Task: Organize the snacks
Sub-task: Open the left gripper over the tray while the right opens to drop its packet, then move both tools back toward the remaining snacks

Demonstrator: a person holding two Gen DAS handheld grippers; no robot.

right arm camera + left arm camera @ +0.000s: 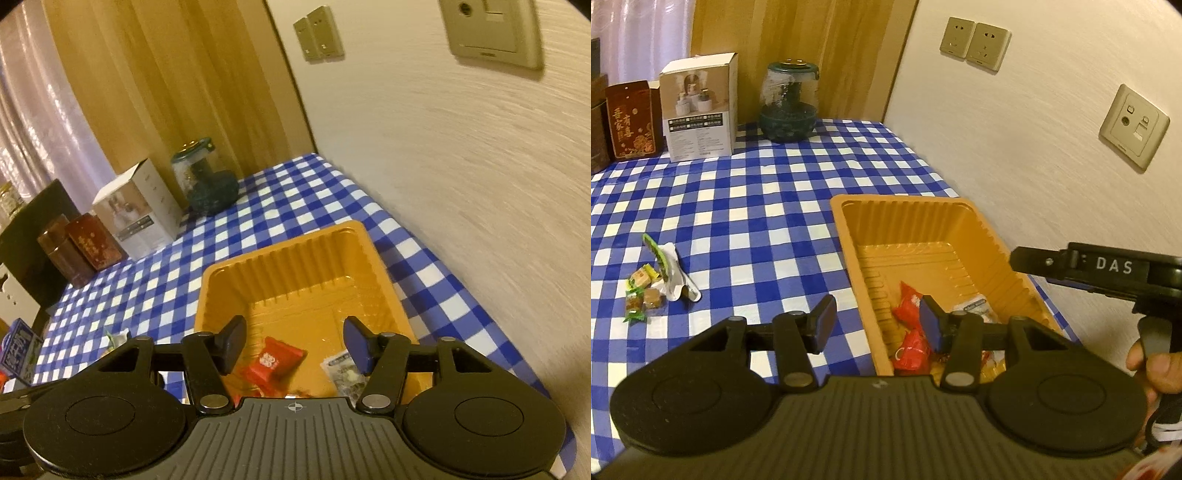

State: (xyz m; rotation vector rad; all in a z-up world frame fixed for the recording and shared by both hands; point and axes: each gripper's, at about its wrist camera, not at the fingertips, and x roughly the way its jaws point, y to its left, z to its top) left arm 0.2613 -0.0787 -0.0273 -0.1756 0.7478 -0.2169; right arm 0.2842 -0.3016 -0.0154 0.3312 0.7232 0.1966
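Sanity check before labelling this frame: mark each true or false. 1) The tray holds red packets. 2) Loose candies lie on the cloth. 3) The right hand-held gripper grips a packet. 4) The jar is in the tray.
1) True: red packets lie in the tray.
2) True: candies lie on the cloth.
3) False: the right hand-held gripper is open, holding nothing.
4) False: the jar stands on the cloth, far from the tray.

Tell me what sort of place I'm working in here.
Most likely a room in a home: a table under a blue checked tablecloth against a wall with sockets, a curtain behind it, and gift boxes and a glass jar at the back.
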